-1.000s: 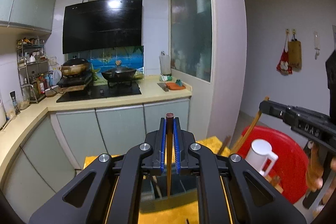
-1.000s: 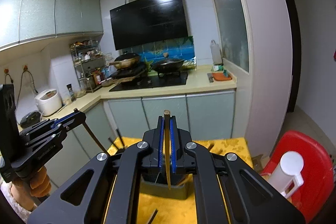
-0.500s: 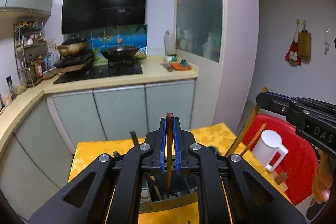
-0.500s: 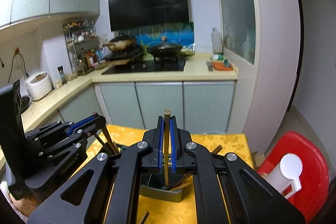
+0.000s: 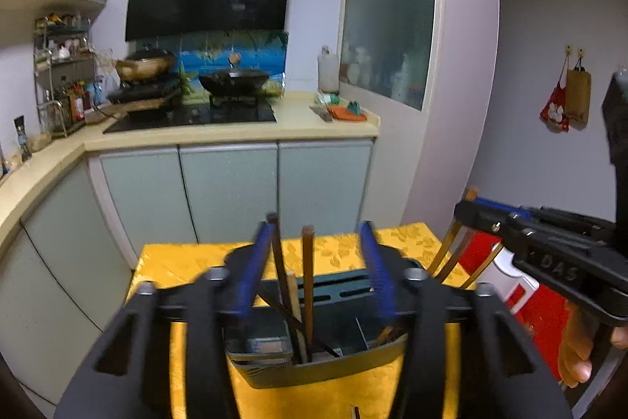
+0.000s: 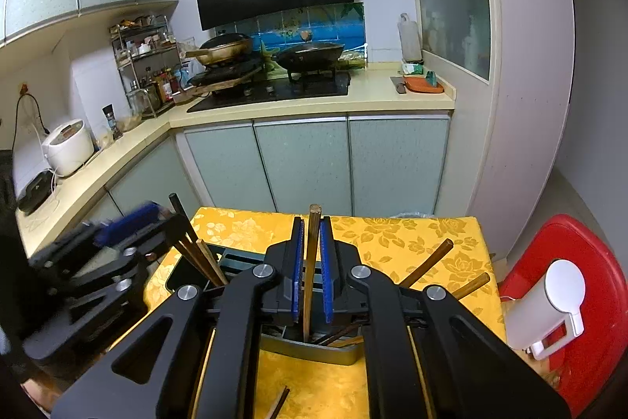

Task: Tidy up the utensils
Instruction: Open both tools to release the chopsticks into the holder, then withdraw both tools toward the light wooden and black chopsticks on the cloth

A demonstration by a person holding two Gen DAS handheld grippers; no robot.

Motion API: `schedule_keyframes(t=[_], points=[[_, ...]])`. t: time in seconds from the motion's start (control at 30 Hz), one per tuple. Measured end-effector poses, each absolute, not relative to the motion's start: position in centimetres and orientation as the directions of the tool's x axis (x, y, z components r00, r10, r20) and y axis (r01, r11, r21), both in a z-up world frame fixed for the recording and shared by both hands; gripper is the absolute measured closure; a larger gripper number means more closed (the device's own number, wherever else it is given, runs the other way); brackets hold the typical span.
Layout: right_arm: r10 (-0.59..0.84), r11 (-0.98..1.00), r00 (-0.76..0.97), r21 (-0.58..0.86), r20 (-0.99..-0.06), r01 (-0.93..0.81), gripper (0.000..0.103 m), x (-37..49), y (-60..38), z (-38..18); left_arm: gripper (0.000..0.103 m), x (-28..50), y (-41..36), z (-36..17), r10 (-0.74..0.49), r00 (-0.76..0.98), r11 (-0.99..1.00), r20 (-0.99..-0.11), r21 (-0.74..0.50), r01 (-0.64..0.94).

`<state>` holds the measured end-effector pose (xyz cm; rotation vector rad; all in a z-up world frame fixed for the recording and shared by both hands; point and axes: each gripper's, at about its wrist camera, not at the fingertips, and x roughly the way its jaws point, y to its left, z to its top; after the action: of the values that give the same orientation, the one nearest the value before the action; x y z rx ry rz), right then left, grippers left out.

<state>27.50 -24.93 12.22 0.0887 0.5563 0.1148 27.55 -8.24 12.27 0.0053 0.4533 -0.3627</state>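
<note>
A dark teal utensil holder (image 5: 314,368) (image 6: 325,354) stands on the yellow cloth. My left gripper (image 5: 316,227) hovers over it with its jaws opening. A brown chopstick (image 5: 308,285) stands loose between the blue pads, its lower end in the holder beside several others. My right gripper (image 6: 312,222) is over the holder's other end, jaws also opening. A second chopstick (image 6: 311,281) stands in the narrow gap with its tip in the holder. Each gripper shows in the other's view: the right gripper (image 5: 549,254) at right, the left gripper (image 6: 117,242) blurred at left.
The table (image 6: 392,238) wears a yellow flowered cloth, and a loose chopstick (image 6: 278,401) lies near its front edge. A red stool (image 6: 588,262) with a white jug (image 6: 549,305) stands to the right. Kitchen cabinets (image 6: 302,167) and the counter run behind the table.
Both grippers came down toward the holder. Each was shut on a chopstick; both pairs of jaws have parted, the left widely, and the chopsticks stand in the holder.
</note>
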Motion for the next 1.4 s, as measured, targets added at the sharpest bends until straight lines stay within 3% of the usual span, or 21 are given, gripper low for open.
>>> schedule_keyframes(t=[0.03, 0.1, 0.37, 0.77, 1.03, 1.4], points=[[0.121, 0.991, 0.848, 0.118, -0.517, -0.070, 0.050, 27.4, -25.0, 12.4, 0.042, 27.4, -8.0, 12.5, -0.343, 0.837, 0.936, -0.426, -0.077, 0.344], [0.093, 0.991, 0.871, 0.133, -0.482, -0.032, 0.032, 26.8, -25.5, 12.7, 0.034, 27.1, -7.4, 12.9, -0.349, 0.835, 0.935, -0.425, -0.093, 0.343], [0.071, 0.994, 0.892, 0.108, -0.446, -0.025, 0.032, 25.2, -26.3, 13.6, 0.024, 25.5, -5.8, 13.2, -0.322, 0.857, 0.945, -0.403, -0.080, 0.317], [0.033, 0.998, 0.911, 0.061, -0.412, -0.008, 0.032, 19.7, -27.1, 10.8, 0.022, 21.1, -4.1, 8.8, -0.276, 0.868, 0.952, -0.413, 0.008, 0.307], [0.018, 1.000, 0.903, -0.015, -0.430, -0.027, 0.032, 14.5, -25.5, 4.6, 0.022, 17.3, -1.6, 2.2, -0.259, 0.836, 0.957, -0.483, -0.013, 0.288], [0.094, 0.985, 0.821, -0.066, -0.562, -0.158, 0.032, 8.1, -19.7, -5.7, 0.022, 12.3, 1.4, -4.6, -0.223, 0.799, 0.971, -0.559, -0.059, 0.231]])
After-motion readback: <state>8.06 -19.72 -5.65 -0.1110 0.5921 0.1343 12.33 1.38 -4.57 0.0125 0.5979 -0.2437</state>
